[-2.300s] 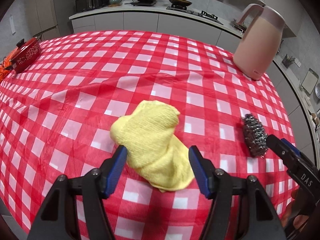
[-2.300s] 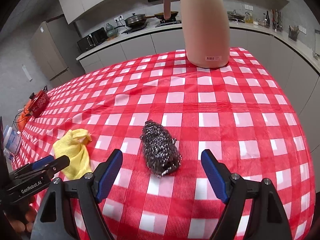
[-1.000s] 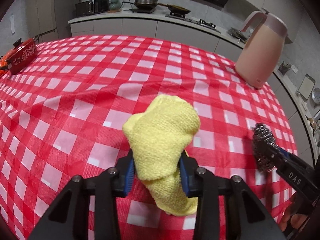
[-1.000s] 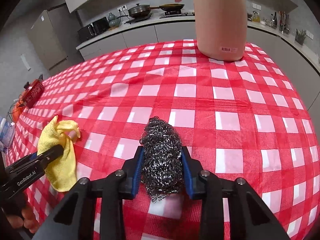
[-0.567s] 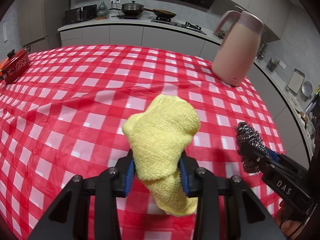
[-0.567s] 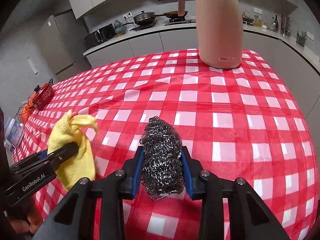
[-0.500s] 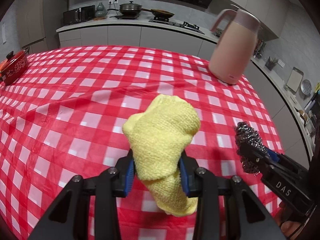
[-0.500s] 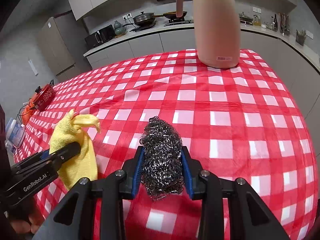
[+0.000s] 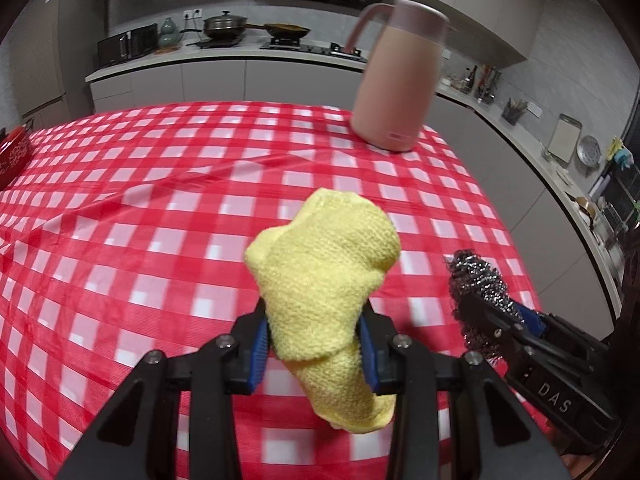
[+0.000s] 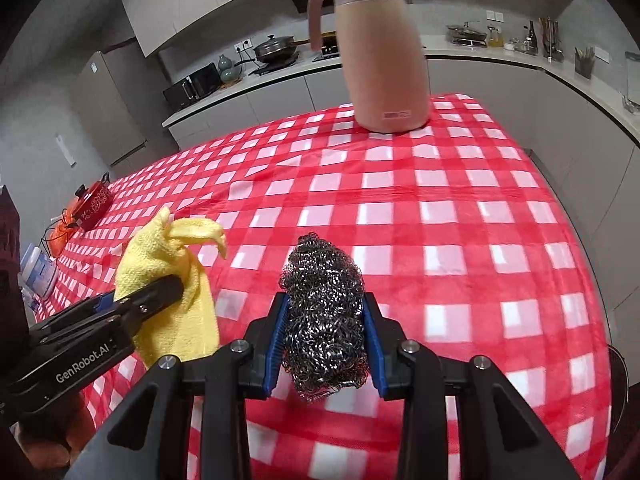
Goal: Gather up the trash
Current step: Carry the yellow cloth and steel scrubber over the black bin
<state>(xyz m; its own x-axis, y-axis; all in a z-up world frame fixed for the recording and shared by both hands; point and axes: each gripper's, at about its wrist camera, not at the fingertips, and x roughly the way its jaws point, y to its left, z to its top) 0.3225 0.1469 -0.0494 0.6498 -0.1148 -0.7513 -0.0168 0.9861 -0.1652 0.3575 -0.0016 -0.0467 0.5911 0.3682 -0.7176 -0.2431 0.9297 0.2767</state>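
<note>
While blue fingers [image 9: 258,346] pinch it, yellow cloth [image 9: 322,276] bulges above them.

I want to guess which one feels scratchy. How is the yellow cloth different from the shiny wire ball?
The yellow cloth is soft, knitted and floppy, with a tail hanging down; the steel wool scrubber is a springy, rounded tangle of grey wire. The cloth is in the left claw, the scrubber in the right claw. Both are pinched above the checked tablecloth.
</note>
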